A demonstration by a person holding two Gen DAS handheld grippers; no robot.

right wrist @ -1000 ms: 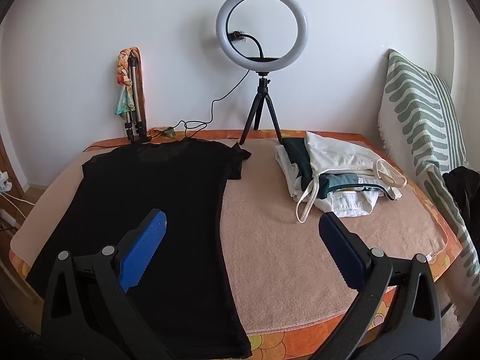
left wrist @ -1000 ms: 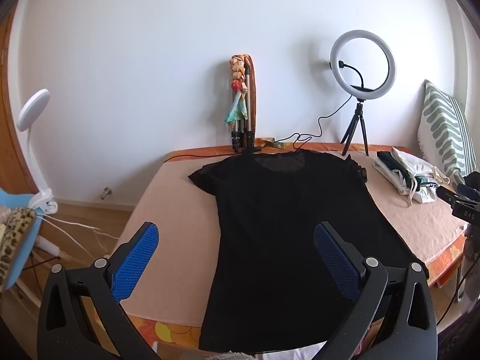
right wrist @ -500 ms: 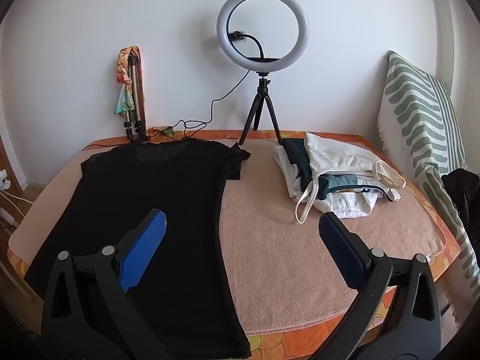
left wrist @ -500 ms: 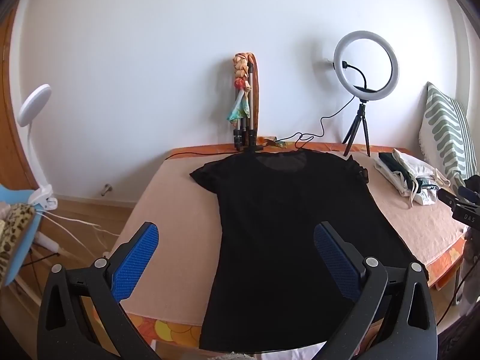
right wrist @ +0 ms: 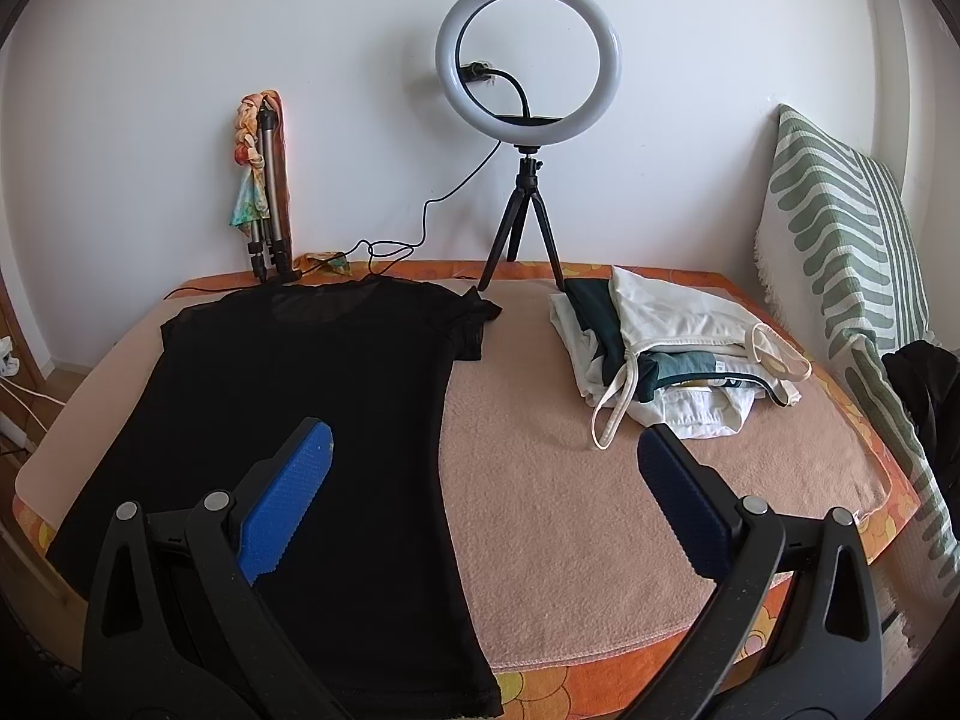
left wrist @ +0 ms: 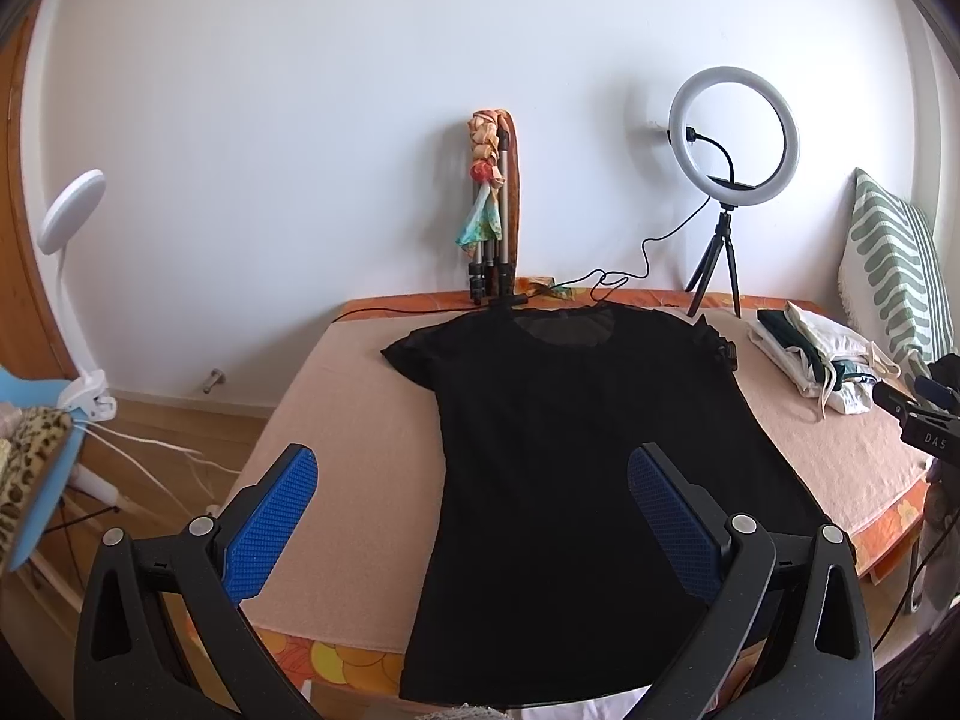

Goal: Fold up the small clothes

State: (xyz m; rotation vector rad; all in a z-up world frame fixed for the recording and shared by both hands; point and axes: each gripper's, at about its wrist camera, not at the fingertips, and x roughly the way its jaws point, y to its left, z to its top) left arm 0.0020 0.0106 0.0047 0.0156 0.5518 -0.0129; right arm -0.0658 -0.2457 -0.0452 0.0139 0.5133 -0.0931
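Left tongs [left wrist: 471,480], right tongs [right wrist: 483,459] wide apart, empty, above black shirt [right wrist: 300,396].

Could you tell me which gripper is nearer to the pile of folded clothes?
Right. The right gripper hangs just in front of the pile, its right finger close below it. The left gripper hangs over the black shirt, the pile far to its right.

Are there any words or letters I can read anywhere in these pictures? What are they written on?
"DAS" in white letters on the black device at the right edge of the left wrist view; more letters may be cut off.
The small label on the pile of folded clothes in the right wrist view is too small to read.
No print shows on the black T-shirt or the ring light.
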